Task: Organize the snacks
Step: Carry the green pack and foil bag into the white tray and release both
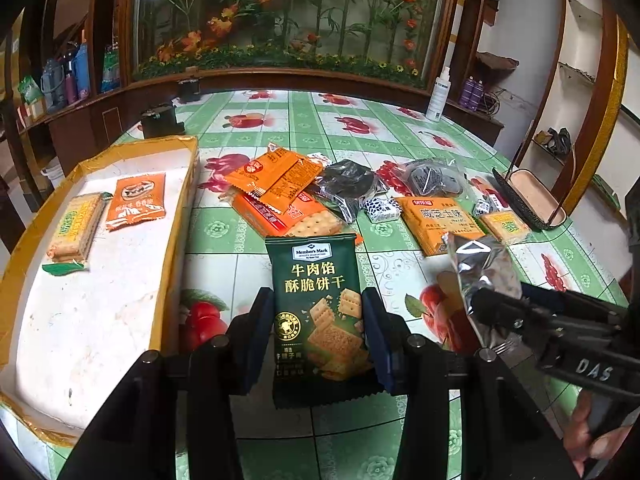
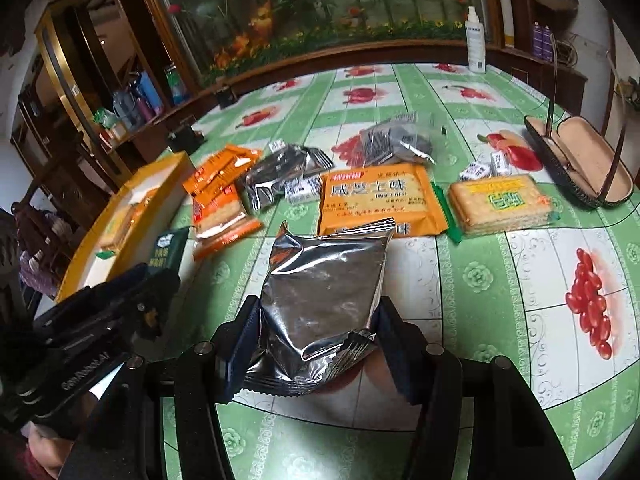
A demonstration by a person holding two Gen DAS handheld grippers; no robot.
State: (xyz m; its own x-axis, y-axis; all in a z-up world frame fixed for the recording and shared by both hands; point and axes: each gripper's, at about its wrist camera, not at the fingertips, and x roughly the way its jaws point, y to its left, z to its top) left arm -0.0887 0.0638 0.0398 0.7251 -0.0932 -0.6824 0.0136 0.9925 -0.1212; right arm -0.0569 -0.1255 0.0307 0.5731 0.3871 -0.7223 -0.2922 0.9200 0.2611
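Black tongs point(image 1: 318, 328) with blue pads point(image 1: 256, 328), silver screws.

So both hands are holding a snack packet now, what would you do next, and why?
Probably carry the dark green cracker packet, pinched in the left gripper, over to the yellow-rimmed white tray and release it there. Two packets already lie in that tray, and it sits just beside this hand. The right gripper, gripping the crinkled silver foil packet, could follow.
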